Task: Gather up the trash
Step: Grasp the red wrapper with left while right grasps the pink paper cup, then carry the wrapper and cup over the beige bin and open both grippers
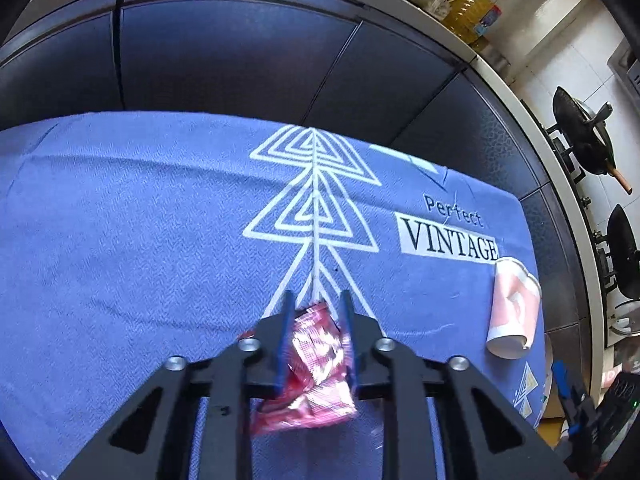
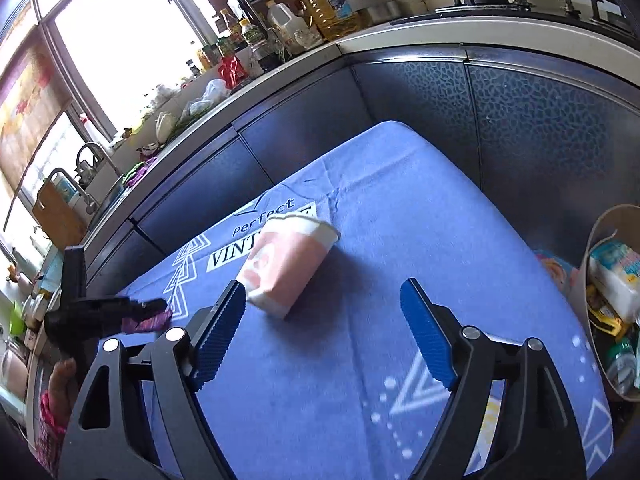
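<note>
Left gripper (image 1: 316,300) sits low over the blue tablecloth (image 1: 140,240), jaws drawn narrow and clamped on a crumpled pink foil wrapper (image 1: 316,360). The wrapper sticks out below the fingers, shiny and creased, lying against the cloth. In the right wrist view the same gripper shows at far left as a dark body (image 2: 96,312) with the wrapper looking purple at its tip (image 2: 148,322); the person's hand (image 2: 60,384) and a pink patterned sleeve (image 2: 48,428) are below it.

White arrow-and-triangle print (image 1: 314,200) runs up the cloth ahead of the left fingers, "Perfect VINTAGE" lettering (image 1: 450,236) to its right.

Pink and white paper cup (image 2: 286,264) lies tipped on its side on the cloth, partly over the lettering, rim pointing up-right in the right wrist view. It is well right of the wrapper, also seen at the right edge in the left view (image 1: 514,308).

Right gripper (image 2: 322,312) hangs above the cloth, jaws wide, nothing between them; the cup is just ahead of the left blue pad (image 2: 218,336), not touching.

Far right, off the table edge, a paper bag (image 2: 600,240) holds mixed packaging and trash. Dark cabinet fronts (image 2: 520,120) behind the table.
</note>
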Demonstrator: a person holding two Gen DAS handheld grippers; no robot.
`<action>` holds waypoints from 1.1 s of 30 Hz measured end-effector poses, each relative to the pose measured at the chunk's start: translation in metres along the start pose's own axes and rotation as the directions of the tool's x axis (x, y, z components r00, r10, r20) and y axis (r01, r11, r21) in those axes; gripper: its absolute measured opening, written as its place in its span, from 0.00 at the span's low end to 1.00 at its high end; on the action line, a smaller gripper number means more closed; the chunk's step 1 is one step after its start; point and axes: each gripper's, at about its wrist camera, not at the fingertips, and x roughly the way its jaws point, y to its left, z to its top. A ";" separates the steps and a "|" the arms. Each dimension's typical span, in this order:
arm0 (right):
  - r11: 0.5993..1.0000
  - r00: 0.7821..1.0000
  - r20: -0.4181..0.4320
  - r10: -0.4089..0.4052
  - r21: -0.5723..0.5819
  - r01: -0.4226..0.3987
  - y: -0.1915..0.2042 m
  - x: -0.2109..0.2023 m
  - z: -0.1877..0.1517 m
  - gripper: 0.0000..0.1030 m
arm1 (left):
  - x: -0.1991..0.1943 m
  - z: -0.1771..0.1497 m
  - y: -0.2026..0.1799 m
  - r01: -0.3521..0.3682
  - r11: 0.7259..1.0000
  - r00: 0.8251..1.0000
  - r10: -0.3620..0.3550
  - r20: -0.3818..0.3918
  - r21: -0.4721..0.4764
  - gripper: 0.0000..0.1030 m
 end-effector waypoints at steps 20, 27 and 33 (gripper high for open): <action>0.981 0.982 -0.069 0.175 0.097 -0.168 0.021 0.023 -0.025 0.26 | -0.057 -0.060 -0.010 0.173 0.981 0.980 -0.180 0.086 0.087 0.00; 0.981 0.981 -0.032 0.193 0.005 -0.193 0.027 -0.035 -0.067 0.26 | -0.089 -0.069 0.011 0.093 0.994 0.974 -0.102 0.201 0.055 0.83; 0.978 0.977 -0.046 0.206 0.039 -0.204 0.022 -0.042 -0.090 0.26 | -0.055 -0.073 -0.001 -0.099 0.988 0.984 0.079 0.161 0.115 0.76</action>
